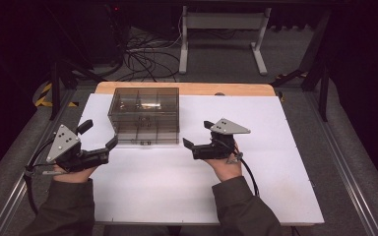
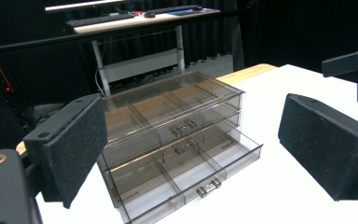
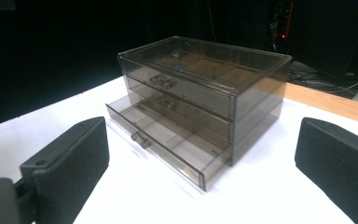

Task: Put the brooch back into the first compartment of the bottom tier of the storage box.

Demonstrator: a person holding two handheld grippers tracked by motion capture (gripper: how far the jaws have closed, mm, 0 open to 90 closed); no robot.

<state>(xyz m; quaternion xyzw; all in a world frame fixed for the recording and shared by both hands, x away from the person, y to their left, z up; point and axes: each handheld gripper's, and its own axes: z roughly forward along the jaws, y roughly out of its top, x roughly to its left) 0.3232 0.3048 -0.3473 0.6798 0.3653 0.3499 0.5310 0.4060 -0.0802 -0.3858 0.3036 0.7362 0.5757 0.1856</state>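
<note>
1. High view: drawer box (image 1: pixel 145 115) sits at the far-left part of the white surface (image 1: pixel 256 187), near the wooden edge (image 1: pixel 187 88). Left tongs (image 1: pixel 100 135) are just beside the box's front-left corner, jaws spread, holding nothing. Right tongs (image 1: pixel 198 134) are near the box's front-right, apart from it, jaws spread, holding nothing.
2. Left gripper view: left tongs (image 2: pixel 191 140) gape wide, box (image 2: pixel 177 135) seen between the jaws but farther off, no contact. Three drawers stacked; bottom drawer (image 2: pixel 191 175) pulled partway out, upper two flush. Small handle (image 2: pixel 209 187) on the bottom drawer front. Right tongs (image 2: pixel 354 70) at the top right edge.
3. Right gripper view: right tongs (image 3: pixel 200 158) gape wide, empty. Box (image 3: pixel 205 93) ahead, bottom drawer (image 3: pixel 168 144) sticking out, its handle (image 3: pixel 139 138) facing left.
</note>
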